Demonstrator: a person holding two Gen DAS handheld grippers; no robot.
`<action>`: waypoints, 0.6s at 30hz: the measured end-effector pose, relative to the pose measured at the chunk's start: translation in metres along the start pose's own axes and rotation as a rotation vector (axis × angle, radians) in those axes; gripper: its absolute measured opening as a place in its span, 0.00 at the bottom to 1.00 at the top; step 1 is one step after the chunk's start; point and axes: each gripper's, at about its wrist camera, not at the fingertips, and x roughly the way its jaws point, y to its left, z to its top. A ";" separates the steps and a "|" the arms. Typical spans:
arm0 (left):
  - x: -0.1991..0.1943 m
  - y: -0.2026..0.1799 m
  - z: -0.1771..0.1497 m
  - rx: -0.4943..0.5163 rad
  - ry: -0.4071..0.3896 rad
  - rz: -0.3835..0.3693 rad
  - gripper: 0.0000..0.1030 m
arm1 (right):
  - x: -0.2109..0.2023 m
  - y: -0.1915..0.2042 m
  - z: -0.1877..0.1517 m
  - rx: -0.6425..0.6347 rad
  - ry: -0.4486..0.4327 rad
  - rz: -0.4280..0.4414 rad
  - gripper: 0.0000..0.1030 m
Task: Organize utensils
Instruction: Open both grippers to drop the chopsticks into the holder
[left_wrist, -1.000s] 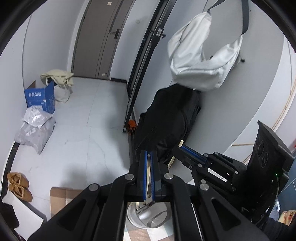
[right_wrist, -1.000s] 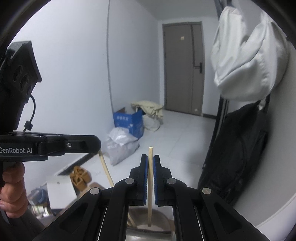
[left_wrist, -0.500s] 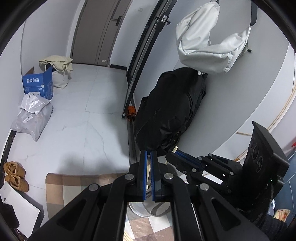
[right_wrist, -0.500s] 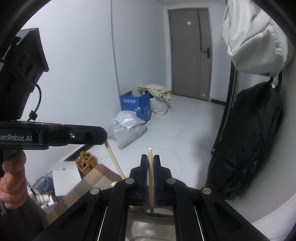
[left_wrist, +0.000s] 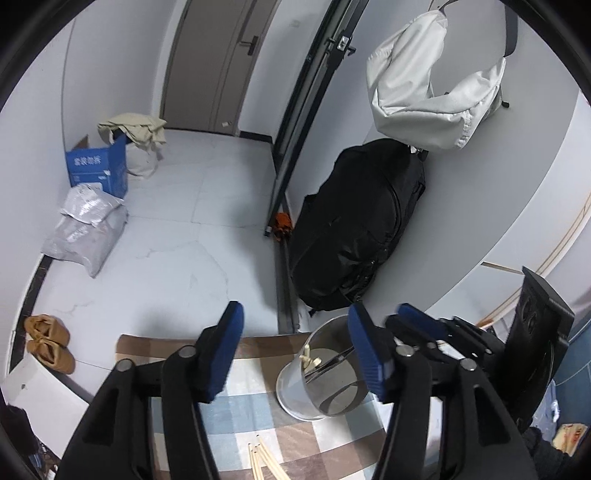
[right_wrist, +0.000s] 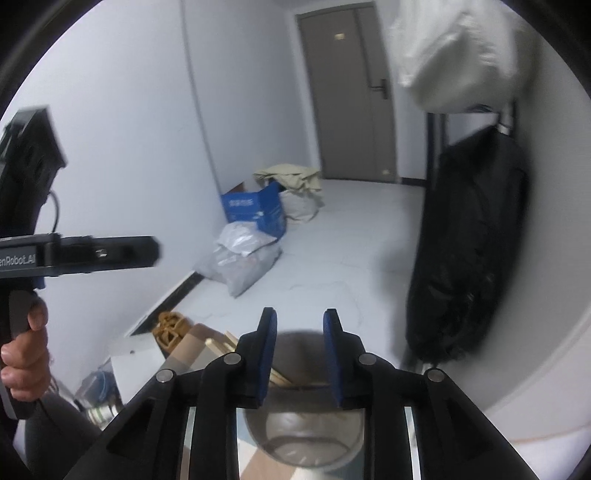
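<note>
**Mia:** Look at the left gripper. Its blue pads are spread far apart and nothing is between them.

**Ben:** The right gripper is spread too, and it holds nothing. It hangs right over the metal cup.

**Mia:** The cup stands on the checked cloth on the bench, near the far edge. In the left view the cup sits just in front of the right pad.

**Ben:** Where are the sticks?

**Mia:** Some chopsticks in the cup stand with their ends up, leaning against the far-left side of the rim. Their long way runs from the bottom of the cup up to the rim. I cannot tell how many there are.

**Ben:** More loose chopsticks lie flat on the cloth, close to the camera. Their tips point toward the cup, and their long way runs toward us.

**Mia:** So I think those still need to go in.

**Ben:** What could go wrong?

**Mia:** The cup looks light and it is close to the edge. A bump from a gripper could tip it, and the sticks would spill to the floor.

**Ben:** And the flat sticks are thin and lie side by side. A gripper might pinch two, or one could roll away.

**Mia:** The right view is blurry, so I cannot see the sticks well there.
</note>
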 end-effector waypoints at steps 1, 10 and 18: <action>-0.002 0.000 -0.001 0.000 -0.011 0.013 0.60 | -0.006 -0.003 -0.002 0.019 -0.010 -0.007 0.28; -0.033 -0.014 -0.022 0.038 -0.098 0.136 0.64 | -0.071 0.010 -0.016 0.067 -0.139 -0.004 0.52; -0.059 -0.022 -0.045 0.063 -0.171 0.207 0.78 | -0.113 0.035 -0.036 0.091 -0.219 0.020 0.59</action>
